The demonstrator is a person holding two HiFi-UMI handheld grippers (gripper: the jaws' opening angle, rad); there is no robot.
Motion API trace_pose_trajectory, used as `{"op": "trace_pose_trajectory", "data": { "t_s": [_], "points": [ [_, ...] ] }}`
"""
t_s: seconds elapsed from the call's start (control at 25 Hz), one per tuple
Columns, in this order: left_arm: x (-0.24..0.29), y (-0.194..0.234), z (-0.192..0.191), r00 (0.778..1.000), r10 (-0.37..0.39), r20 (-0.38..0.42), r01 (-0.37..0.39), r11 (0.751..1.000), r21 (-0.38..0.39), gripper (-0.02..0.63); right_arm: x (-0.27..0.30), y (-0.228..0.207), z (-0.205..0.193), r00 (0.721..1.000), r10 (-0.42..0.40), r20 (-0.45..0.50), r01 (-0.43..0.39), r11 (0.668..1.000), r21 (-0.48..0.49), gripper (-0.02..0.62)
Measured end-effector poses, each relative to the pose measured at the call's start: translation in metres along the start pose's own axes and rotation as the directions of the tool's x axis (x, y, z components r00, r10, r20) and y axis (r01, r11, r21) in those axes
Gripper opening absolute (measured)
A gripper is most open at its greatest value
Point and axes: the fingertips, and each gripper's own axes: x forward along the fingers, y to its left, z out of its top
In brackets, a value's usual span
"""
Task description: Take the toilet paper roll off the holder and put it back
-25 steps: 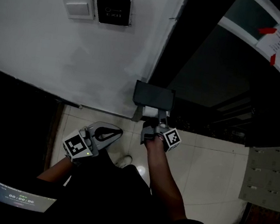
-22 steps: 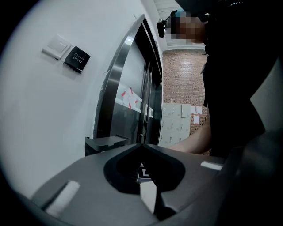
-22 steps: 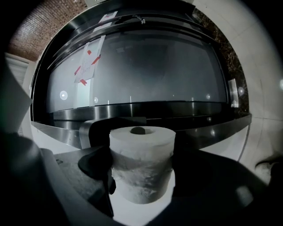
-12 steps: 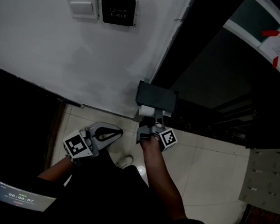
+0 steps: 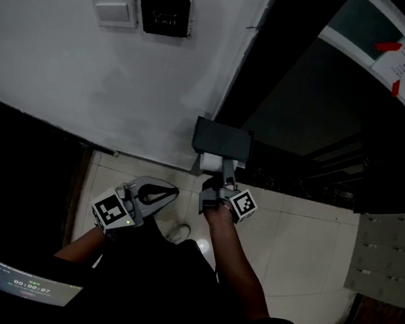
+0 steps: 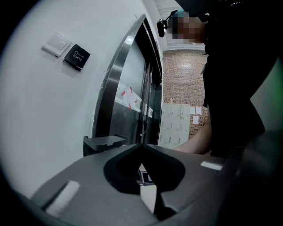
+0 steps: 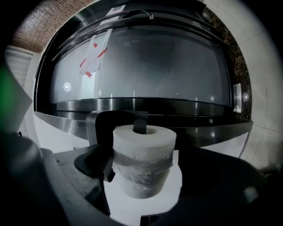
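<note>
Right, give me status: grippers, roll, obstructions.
Left gripper jaws shut, empty. Right gripper jaws opening around white toilet paper roll, seated on black holder peg. Nothing blocking.

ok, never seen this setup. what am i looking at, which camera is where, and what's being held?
No robot here: a person holds a two-jaw gripper in each hand. The head view comes from a camera on the person's head, looking down at a white wall, a tiled floor and a dark holder. The other two pictures come from cameras riding on each gripper, looking along its jaws. In the right gripper view the toilet paper roll sits on the holder's peg, between the jaws of the right gripper, which are opening. The left gripper hangs aside, jaws together, holding nothing.
</note>
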Motion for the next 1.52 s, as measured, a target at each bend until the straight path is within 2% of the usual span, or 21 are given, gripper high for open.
{"op": "trace_pose_trajectory", "data": {
  "t_s": [0.12,0.24,0.4,0.48,0.56,0.68,0.8,0.88,0.96,1.04,1.08,1.2,1.28,1.4,1.52],
  "points": [
    [0.003,-0.001,0.004,1.000,0.000,-0.001,0.000,1.000,-0.014,0.002,-0.010,-0.003,-0.002,1.000,-0.006,-0.015,0.006,1.000,-0.006,0.483],
    [0.006,-0.001,0.000,1.000,-0.008,0.004,0.008,1.000,0.010,0.002,-0.023,-0.005,-0.008,0.998,-0.018,-0.052,0.017,0.999,-0.027,0.483],
    [0.010,-0.002,0.004,1.000,-0.017,0.002,0.017,1.000,-0.004,0.002,-0.043,0.001,-0.016,0.992,-0.032,-0.122,0.019,0.995,-0.101,0.483],
    [0.011,-0.003,0.005,1.000,-0.017,-0.001,0.017,1.000,-0.011,0.002,-0.052,0.013,-0.018,0.987,-0.015,-0.159,-0.013,0.985,-0.174,0.483],
    [0.013,-0.003,0.006,1.000,-0.020,-0.002,0.020,1.000,-0.008,0.002,-0.057,0.036,-0.022,0.977,0.037,-0.212,-0.095,0.958,-0.270,0.483],
    [0.015,-0.002,0.005,0.999,-0.031,0.009,0.031,0.999,0.017,0.002,-0.062,0.068,-0.031,0.951,0.080,-0.298,-0.201,0.892,-0.404,0.479],
    [0.017,-0.005,0.004,0.999,-0.041,0.016,0.040,0.999,0.030,0.002,-0.070,0.086,-0.040,0.931,0.056,-0.362,-0.263,0.790,-0.554,0.470],
    [0.018,-0.008,0.006,0.999,-0.041,0.004,0.041,0.999,0.010,0.002,-0.076,0.102,-0.050,0.910,0.055,-0.410,-0.333,0.684,-0.649,0.451],
    [0.018,-0.009,0.008,0.999,-0.038,-0.003,0.038,0.999,-0.001,0.002,-0.080,0.118,-0.059,0.889,0.050,-0.456,-0.406,0.549,-0.730,0.406],
    [0.019,-0.006,0.008,0.999,-0.042,0.002,0.042,0.999,0.015,0.002,-0.083,0.132,-0.067,0.873,0.049,-0.485,-0.456,0.435,-0.777,0.319],
    [0.019,-0.006,0.008,0.999,-0.044,0.004,0.044,0.999,0.018,0.002,-0.085,0.137,-0.070,0.868,0.053,-0.493,-0.471,0.398,-0.787,0.267],
    [0.016,-0.006,0.003,0.999,-0.049,0.010,0.049,0.998,0.044,0.002,-0.092,0.145,-0.074,0.864,0.075,-0.498,-0.492,0.345,-0.799,0.108],
    [0.015,-0.006,0.000,0.999,-0.052,0.014,0.051,0.997,0.058,0.002,-0.095,0.149,-0.076,0.862,0.079,-0.501,-0.498,0.322,-0.805,0.037],
    [0.016,-0.006,0.002,0.998,-0.055,0.020,0.054,0.997,0.061,0.002,-0.097,0.153,-0.077,0.856,0.079,-0.511,-0.510,0.288,-0.810,0.002],
    [0.014,-0.006,0.002,0.998,-0.052,0.020,0.051,0.997,0.056,0.002,-0.098,0.159,-0.083,0.843,0.099,-0.528,-0.533,0.277,-0.799,0.002]
  ]
}}
